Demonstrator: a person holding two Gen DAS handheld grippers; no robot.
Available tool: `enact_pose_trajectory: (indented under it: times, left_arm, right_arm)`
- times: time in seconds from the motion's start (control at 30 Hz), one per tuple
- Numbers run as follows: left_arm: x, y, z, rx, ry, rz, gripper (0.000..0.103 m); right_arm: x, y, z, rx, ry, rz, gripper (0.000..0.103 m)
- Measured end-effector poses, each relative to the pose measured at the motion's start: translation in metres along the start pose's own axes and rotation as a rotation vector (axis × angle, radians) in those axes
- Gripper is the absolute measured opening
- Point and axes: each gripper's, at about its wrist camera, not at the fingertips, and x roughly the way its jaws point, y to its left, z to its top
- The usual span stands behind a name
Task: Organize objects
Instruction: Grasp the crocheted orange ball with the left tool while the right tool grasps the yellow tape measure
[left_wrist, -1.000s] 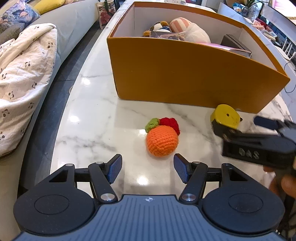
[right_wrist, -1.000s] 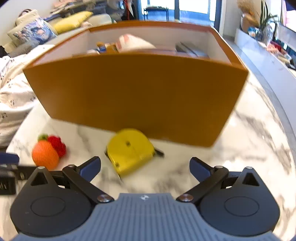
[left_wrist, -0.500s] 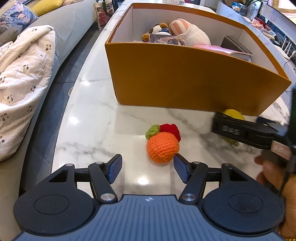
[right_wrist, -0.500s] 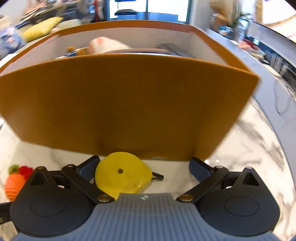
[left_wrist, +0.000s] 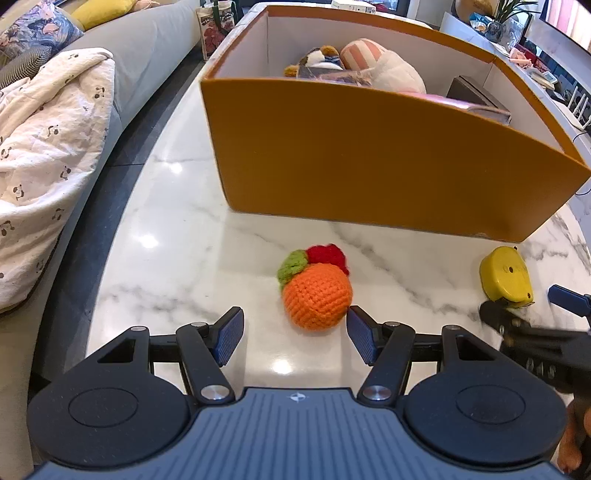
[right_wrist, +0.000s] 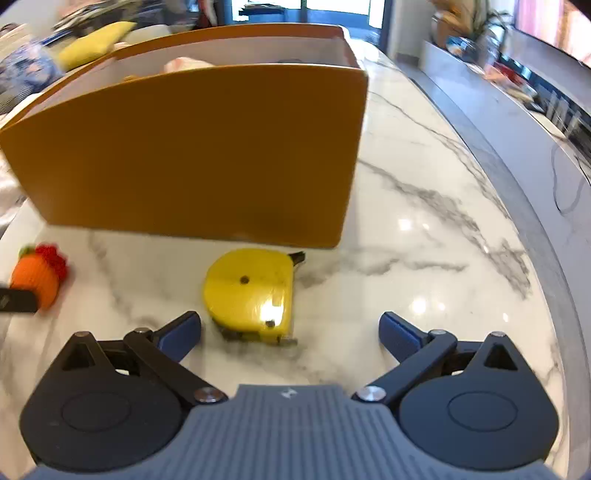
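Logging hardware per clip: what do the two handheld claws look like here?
Both match: the left claw and right claw have black linkage arms with silver pivot screws, blue ribbed pads, round black side housings and a grey ribbed body bearing a small white emblem. A bare hand shows at the edge; no cables visible.

A grey sofa (left_wrist: 147, 48) runs along the left of the white marble surface (left_wrist: 177, 229). On the sofa, a cream blanket printed with small pandas (left_wrist: 48, 147) lies heaped at its near end; a yellow cushion (left_wrist: 101, 11) and a blue floral cushion (left_wrist: 37, 27) sit farther back. Beyond the sofa stands a printed bag (left_wrist: 214, 31)
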Motion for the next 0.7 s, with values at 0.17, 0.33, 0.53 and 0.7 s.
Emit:
enact_pose_trajectory:
  times: [0.17, 0.33, 0.53, 0.7]
  left_arm:
    - [0.011, -0.004, -0.005, -0.001, 0.004, 0.026, 0.072]
    - [0.008, -0.002, -0.001, -0.03, -0.019, -0.009, 0.071]
    - [0.014, -0.002, 0.001, -0.03, -0.017, -0.004, 0.071]
    - [0.015, -0.004, 0.003, -0.015, -0.021, 0.002, 0.067]
  right_arm:
    - [-0.008, -0.004, -0.014, -0.112, -0.093, 0.046, 0.102]
    - [-0.008, -0.02, -0.01, -0.008, -0.064, 0.099, 0.097]
    - [-0.009, -0.007, -0.006, 0.012, -0.063, 0.08, 0.082]
    - [-0.002, 0.009, 0.001, -0.031, -0.073, 0.033, 0.073]
